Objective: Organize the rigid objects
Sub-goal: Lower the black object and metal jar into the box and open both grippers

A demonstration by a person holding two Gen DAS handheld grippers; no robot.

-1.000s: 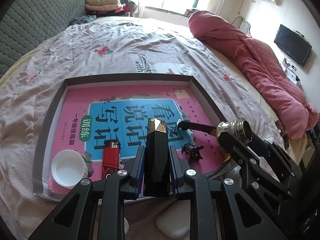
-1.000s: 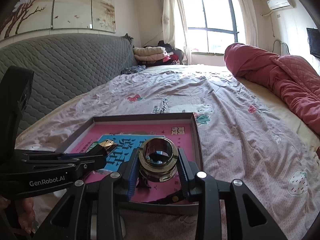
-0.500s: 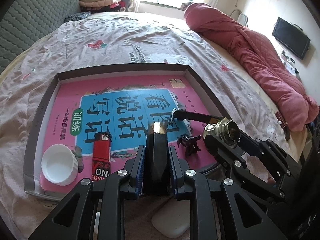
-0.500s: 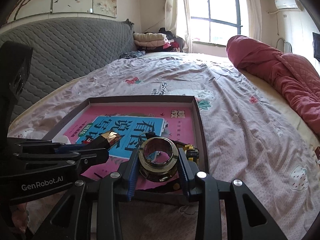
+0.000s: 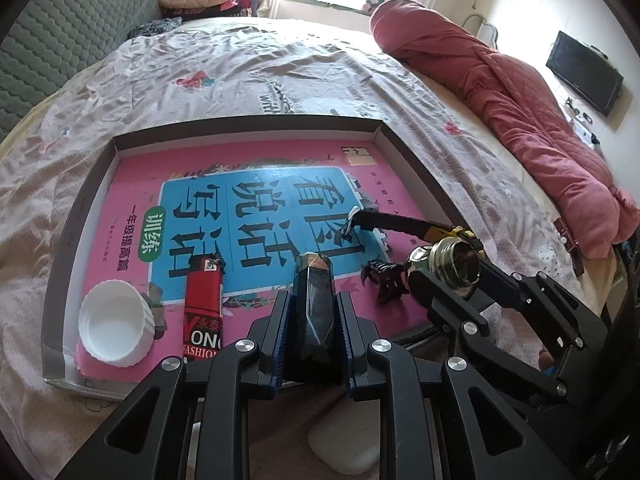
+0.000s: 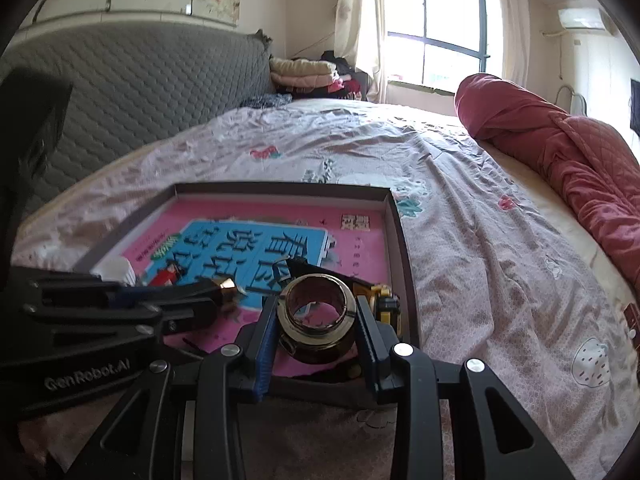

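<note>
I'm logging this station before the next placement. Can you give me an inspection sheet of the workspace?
Surface: bed sheet, wrinkled; shallow tray on it, lined with a pink book.
Job's things: in tray, white cap, red lighter, black clip, utility knife.
Clutter: white case on the sheet near the tray.
Grippers: left gripper shut on black bottle; right gripper shut on brass ring.
Cables: nothing seen.
Surroundings: red quilt, headboard, window, TV.

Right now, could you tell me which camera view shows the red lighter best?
The left wrist view: the red lighter lies in full on the pink book in the tray. The right wrist view shows only a blurred red sliver behind the left gripper.
</note>
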